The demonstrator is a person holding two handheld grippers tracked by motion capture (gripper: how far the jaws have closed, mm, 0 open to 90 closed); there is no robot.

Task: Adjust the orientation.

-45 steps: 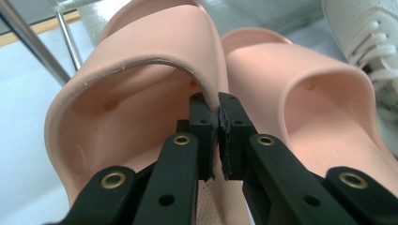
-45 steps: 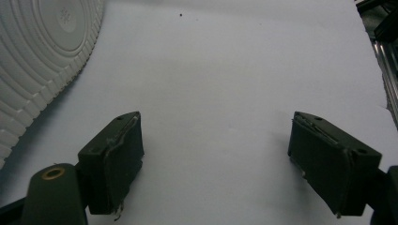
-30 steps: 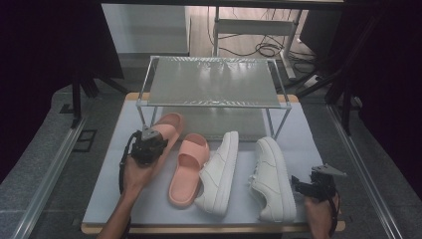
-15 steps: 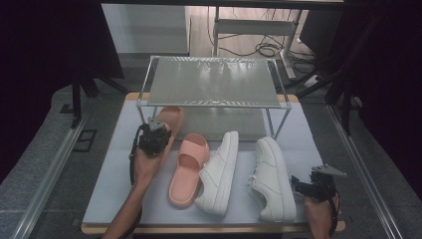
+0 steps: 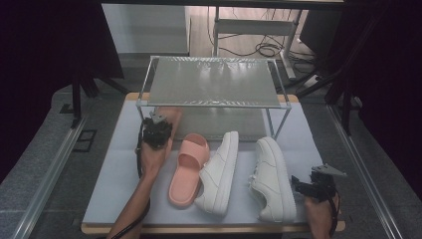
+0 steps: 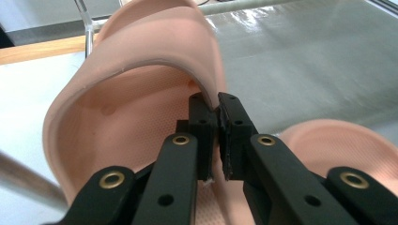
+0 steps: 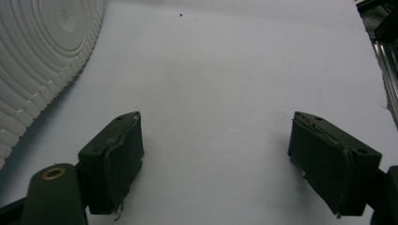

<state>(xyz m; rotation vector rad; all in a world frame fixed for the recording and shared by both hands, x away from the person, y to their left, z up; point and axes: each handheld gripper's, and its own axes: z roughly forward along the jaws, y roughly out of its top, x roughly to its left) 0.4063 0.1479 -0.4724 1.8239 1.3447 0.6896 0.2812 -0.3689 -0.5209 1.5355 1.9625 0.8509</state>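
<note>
Clamping the pink slide's strap, the left claw probably needed a level push under the rack, left of centre; the right claw gaped empty.

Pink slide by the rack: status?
Left gripper shut on pink slide strap, at rack edge. Right gripper open, idle beside white sneaker. Nothing blocking.

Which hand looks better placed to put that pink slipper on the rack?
The left. Its gripper is clamped on the slipper's strap, right beside the rack. The right gripper hangs open over bare mat.
</note>
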